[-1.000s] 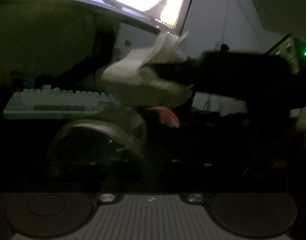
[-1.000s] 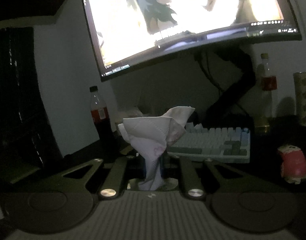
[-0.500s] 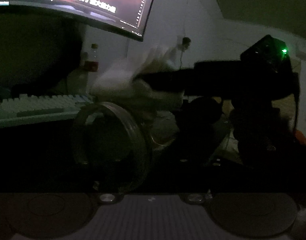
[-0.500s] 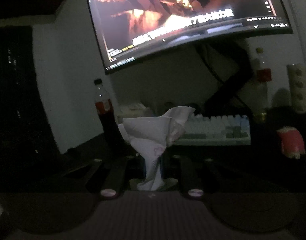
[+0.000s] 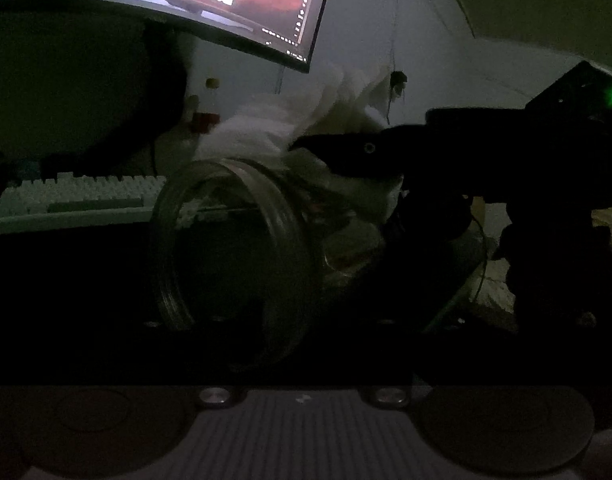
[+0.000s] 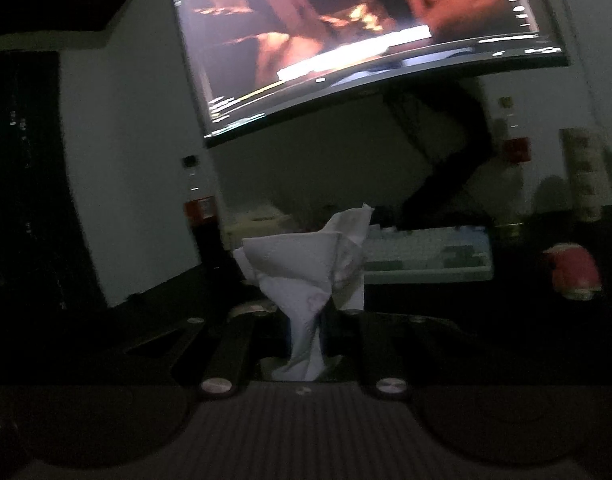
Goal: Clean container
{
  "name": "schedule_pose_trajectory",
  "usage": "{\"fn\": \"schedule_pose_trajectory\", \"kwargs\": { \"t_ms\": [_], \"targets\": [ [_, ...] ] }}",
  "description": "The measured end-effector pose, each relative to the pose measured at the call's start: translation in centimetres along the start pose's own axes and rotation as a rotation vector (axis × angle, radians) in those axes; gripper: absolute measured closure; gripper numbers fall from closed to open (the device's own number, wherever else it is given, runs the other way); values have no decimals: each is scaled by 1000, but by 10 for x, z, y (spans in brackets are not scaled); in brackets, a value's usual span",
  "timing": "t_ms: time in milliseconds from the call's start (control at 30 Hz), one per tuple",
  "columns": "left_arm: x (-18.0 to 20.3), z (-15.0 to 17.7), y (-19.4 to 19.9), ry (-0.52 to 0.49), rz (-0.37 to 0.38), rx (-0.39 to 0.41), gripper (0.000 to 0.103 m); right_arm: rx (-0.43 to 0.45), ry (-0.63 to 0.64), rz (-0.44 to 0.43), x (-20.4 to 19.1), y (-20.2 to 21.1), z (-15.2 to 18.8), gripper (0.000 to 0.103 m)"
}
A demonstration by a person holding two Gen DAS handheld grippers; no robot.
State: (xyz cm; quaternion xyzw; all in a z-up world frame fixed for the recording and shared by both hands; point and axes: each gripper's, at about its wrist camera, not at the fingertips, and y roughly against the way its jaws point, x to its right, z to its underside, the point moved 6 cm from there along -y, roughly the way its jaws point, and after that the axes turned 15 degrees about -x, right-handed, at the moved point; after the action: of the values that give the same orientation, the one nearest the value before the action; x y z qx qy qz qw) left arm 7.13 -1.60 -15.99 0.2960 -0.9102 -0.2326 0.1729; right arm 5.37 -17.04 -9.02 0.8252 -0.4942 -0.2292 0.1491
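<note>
Since earlier frame: jar sits more central in left wrist view, mouth toward camera; monitor picture now dark red. Left gripper jaws opening, jar between them; frame too dark to tell whether pads touch glass. Right gripper jaws narrow, clamped on white tissue. Tissue wad touches jar's upper rim. Keyboard behind on dark tabletop.
</note>
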Motion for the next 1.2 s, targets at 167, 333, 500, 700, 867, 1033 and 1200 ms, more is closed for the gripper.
{"fn": "schedule_pose_trajectory", "kwargs": {
  "t_ms": [167, 333, 500, 700, 867, 1033, 1200],
  "targets": [
    [18, 4, -6, -74, -38, 8, 0, 18, -54, 53, 21, 6, 2, 89],
    [28, 1, -12, -94, -84, 7, 1, 37, -32, -34, 7, 8, 7, 88],
    [18, -4, -5, -37, 26, 13, 2, 51, -6, -77, -1, 8, 10, 89],
    [19, -4, -3, -39, 45, 12, 2, 57, -65, 82, 21, 17, 11, 89],
    [21, -3, -2, -24, 84, 12, 2, 67, -10, 1, -3, 15, 17, 88],
    [22, -2, -4, -21, 82, 11, 1, 82, 62, -5, -16, 13, 22, 89],
    [18, -1, -5, 1, 68, 19, 1, 92, -33, 173, 19, 16, 22, 88]
  ]
}}
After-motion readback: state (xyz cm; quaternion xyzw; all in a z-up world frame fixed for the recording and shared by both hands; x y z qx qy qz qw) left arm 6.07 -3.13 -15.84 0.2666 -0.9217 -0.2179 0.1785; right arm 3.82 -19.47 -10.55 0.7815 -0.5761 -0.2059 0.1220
